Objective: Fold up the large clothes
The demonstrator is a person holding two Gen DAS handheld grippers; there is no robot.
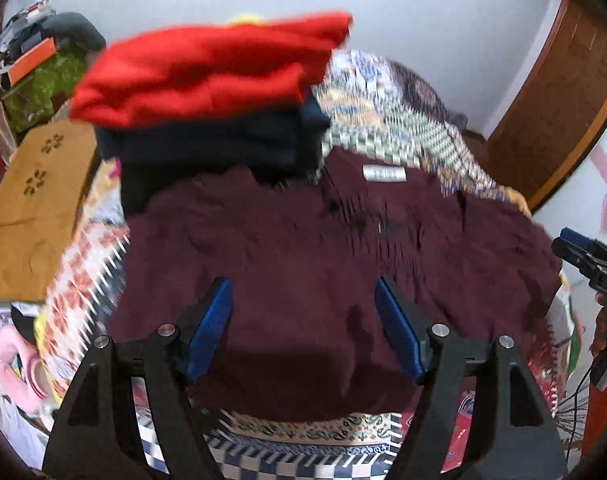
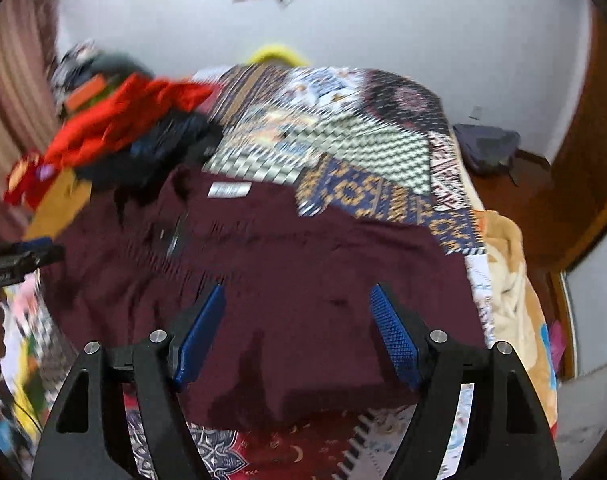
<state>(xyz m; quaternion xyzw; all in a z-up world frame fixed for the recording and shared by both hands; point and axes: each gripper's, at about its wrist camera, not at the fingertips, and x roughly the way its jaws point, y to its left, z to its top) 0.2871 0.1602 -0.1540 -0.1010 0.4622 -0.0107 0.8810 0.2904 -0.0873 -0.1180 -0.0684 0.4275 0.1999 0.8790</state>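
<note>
1. Both views are smeared by motion blur, so cloth folds and the white label (image 1: 384, 173) on the maroon garment (image 1: 303, 248) cannot be read.
2. Left gripper (image 1: 303, 330): blue fingers (image 1: 211, 330) spread wide, nothing between them, above the garment.
3. Right gripper (image 2: 297, 330): equally wide, empty; only its tip shows in the left view.
4. Maroon garment lies spread on the patterned bedspread (image 2: 343, 144).
5. Beyond it, at its far-left corner, red (image 1: 207, 68) and navy folded clothes (image 1: 211, 140) are stacked.
</note>
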